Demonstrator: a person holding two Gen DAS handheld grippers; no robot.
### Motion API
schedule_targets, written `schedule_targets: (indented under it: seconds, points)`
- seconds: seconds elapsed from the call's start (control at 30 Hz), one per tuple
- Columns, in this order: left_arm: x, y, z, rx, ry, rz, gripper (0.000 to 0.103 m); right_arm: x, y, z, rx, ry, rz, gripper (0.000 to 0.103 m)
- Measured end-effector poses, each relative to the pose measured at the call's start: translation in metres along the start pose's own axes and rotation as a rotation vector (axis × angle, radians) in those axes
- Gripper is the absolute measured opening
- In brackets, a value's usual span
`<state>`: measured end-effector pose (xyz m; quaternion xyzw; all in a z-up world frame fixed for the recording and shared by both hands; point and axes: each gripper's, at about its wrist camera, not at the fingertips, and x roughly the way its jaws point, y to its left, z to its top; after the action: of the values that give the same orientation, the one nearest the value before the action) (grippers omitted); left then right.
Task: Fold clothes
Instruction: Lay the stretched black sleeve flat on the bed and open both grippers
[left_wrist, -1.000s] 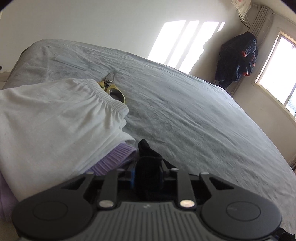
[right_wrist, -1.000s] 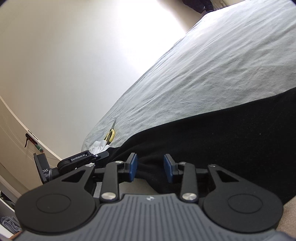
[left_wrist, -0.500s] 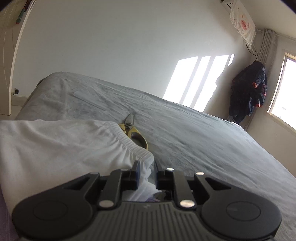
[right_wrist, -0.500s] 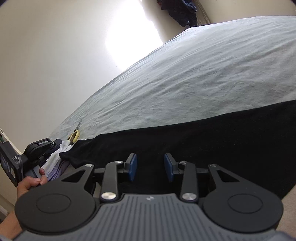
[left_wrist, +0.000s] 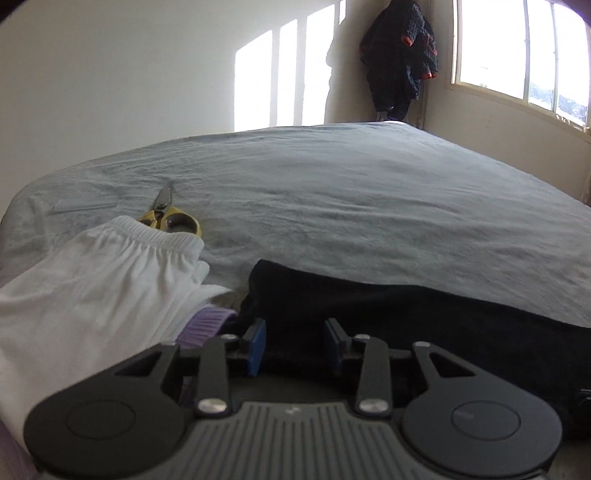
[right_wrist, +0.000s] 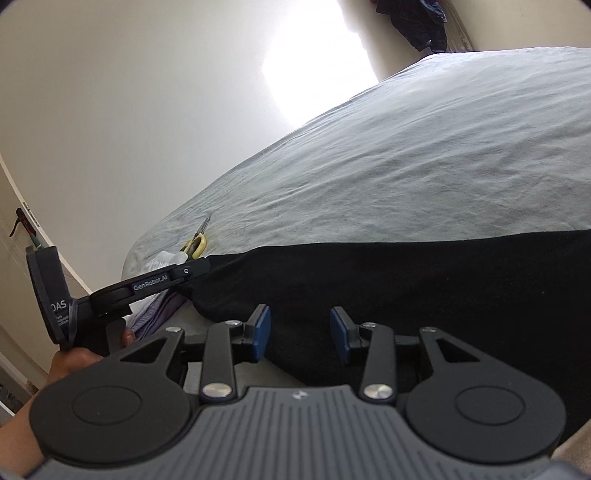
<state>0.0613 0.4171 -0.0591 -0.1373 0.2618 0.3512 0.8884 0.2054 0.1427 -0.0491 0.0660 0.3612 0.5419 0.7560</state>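
Note:
A black garment (left_wrist: 424, 314) lies flat along the near edge of the grey bed (left_wrist: 369, 206); in the right wrist view it (right_wrist: 443, 295) fills the lower right. My left gripper (left_wrist: 294, 343) is open just above the garment's left end, nothing between its blue pads. My right gripper (right_wrist: 300, 334) is open too, low over the same cloth. To the left sits a folded stack: a white garment (left_wrist: 92, 291) on a purple one (left_wrist: 207, 325). The left gripper's body (right_wrist: 147, 288) and the hand (right_wrist: 70, 365) holding it show in the right wrist view.
Yellow-handled scissors (left_wrist: 170, 218) and a flat white strip (left_wrist: 83, 205) lie on the bed beyond the white garment. A dark jacket (left_wrist: 400, 55) hangs in the far corner beside a window (left_wrist: 524, 51). A door handle (right_wrist: 18, 221) shows at left.
The left gripper let go of the black cloth, swung right off the folded stack and opened wide over the garment's left end. The right gripper stayed open, tilting slightly.

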Motion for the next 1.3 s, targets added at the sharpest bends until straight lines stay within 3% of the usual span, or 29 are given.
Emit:
schedule_targets:
  seconds: [0.07, 0.13, 0.2, 0.27, 0.37, 0.4, 0.47, 0.57, 0.6, 0.73, 0.8, 0.93, 1.17, 1.3]
  points:
    - [-0.002, 0.003, 0.002, -0.005, 0.018, 0.068, 0.011, 0.008, 0.011, -0.005, -0.061, 0.048, 0.019, 0.042]
    - [-0.01, 0.002, 0.003, -0.017, -0.003, 0.084, 0.007, 0.008, 0.02, -0.006, -0.106, 0.047, 0.046, 0.042]
    - [-0.018, -0.001, 0.004, -0.031, -0.038, 0.047, 0.015, 0.005, 0.025, -0.006, -0.114, 0.031, 0.09, 0.042]
    - [-0.021, -0.006, 0.003, -0.022, -0.052, -0.029, 0.024, 0.004, 0.026, -0.005, -0.105, 0.008, 0.08, 0.042]
    - [-0.009, -0.015, -0.002, 0.017, 0.02, -0.108, 0.036, 0.012, 0.023, -0.007, -0.102, 0.035, 0.047, 0.042]
    - [-0.006, -0.02, -0.003, 0.041, 0.031, -0.095, 0.036, 0.015, 0.023, -0.008, -0.102, 0.046, 0.047, 0.042]
    - [-0.005, -0.03, -0.003, 0.112, 0.02, 0.027, 0.037, 0.016, 0.023, -0.008, -0.1, 0.06, 0.061, 0.042]
    - [-0.01, -0.032, 0.002, 0.105, -0.006, 0.11, 0.031, 0.01, 0.018, -0.006, -0.065, 0.05, 0.113, 0.042]
    - [-0.013, -0.03, 0.004, 0.085, -0.017, 0.094, 0.033, 0.008, 0.016, -0.005, -0.056, 0.041, 0.103, 0.042]
    - [-0.022, -0.017, 0.006, -0.046, -0.038, -0.199, 0.04, 0.002, 0.007, -0.001, -0.013, 0.001, 0.048, 0.046]
    - [-0.016, -0.017, 0.003, -0.065, -0.002, -0.284, 0.04, 0.0, 0.0, 0.0, 0.023, -0.012, 0.027, 0.046]
    - [-0.015, -0.027, -0.007, 0.028, 0.007, -0.381, 0.04, -0.004, -0.015, 0.002, 0.081, -0.031, -0.012, 0.046]
    - [-0.03, -0.034, -0.007, 0.197, 0.077, -0.362, 0.04, -0.009, -0.029, 0.004, 0.126, -0.039, -0.048, 0.046]
    - [-0.04, -0.033, -0.003, 0.274, 0.12, -0.348, 0.042, -0.025, -0.023, 0.009, 0.11, -0.075, -0.167, 0.047]
